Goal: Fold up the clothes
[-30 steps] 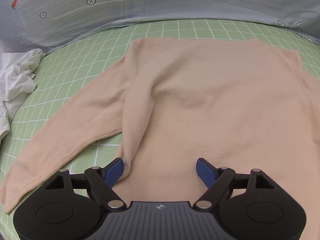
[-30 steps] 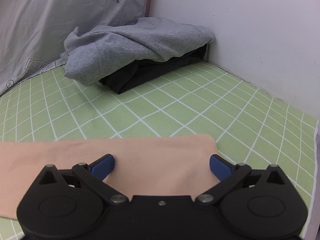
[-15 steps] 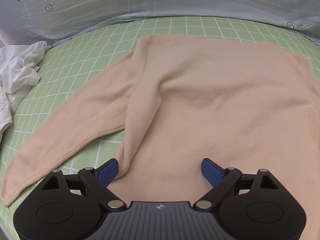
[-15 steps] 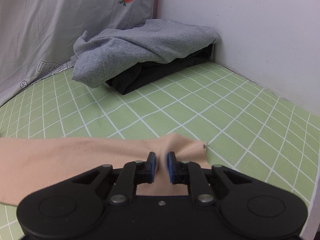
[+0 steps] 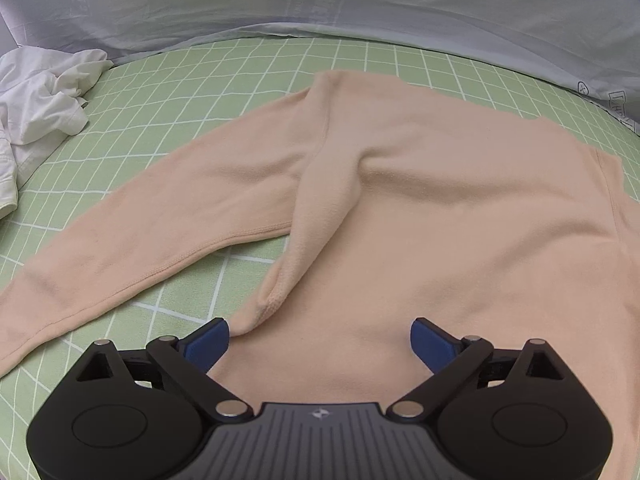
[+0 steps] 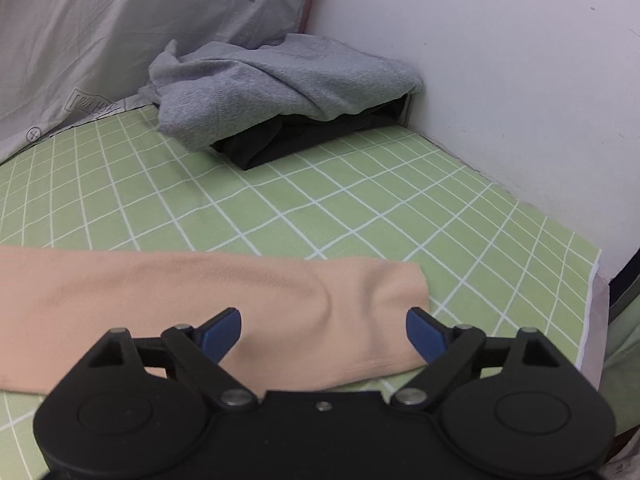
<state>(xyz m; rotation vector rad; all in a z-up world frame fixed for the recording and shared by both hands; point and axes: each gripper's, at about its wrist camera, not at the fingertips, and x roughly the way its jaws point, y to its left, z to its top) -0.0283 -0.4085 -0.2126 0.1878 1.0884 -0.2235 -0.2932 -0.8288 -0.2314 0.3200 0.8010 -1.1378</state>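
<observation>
Clearly the folding is at its start: the peach fleece long-sleeved top (image 5: 460, 216) lies spread flat on the green sheet with a white grid (image 5: 248, 76), nothing yet turned over itself except a raised ridge of cloth running down near one armpit.

Over on the left, a crumpled white garment (image 5: 44, 96) sits by the sheet's edge, near the tip of the outstretched sleeve (image 5: 152, 220), so there is little spare room that way. The left gripper (image 5: 320, 338) hovers over the top's near hem, its blue jaws opening wide, with cloth lying under the gap but nothing pinched.

Moving right, the right gripper (image 6: 323, 332) stands above the end of the other sleeve (image 6: 280, 300); its jaws are opening too, the cuff loose between them, unheld. Beyond it lie a stretch of bare sheet, then a grey sweatshirt heaped on dark clothes (image 6: 280, 84) in the corner against the white wall (image 6: 500, 80), and the sheet's right edge is close.

I would judge the next move to be a fresh pinch on each sleeve, carrying it inward across the chest, where the room is.
</observation>
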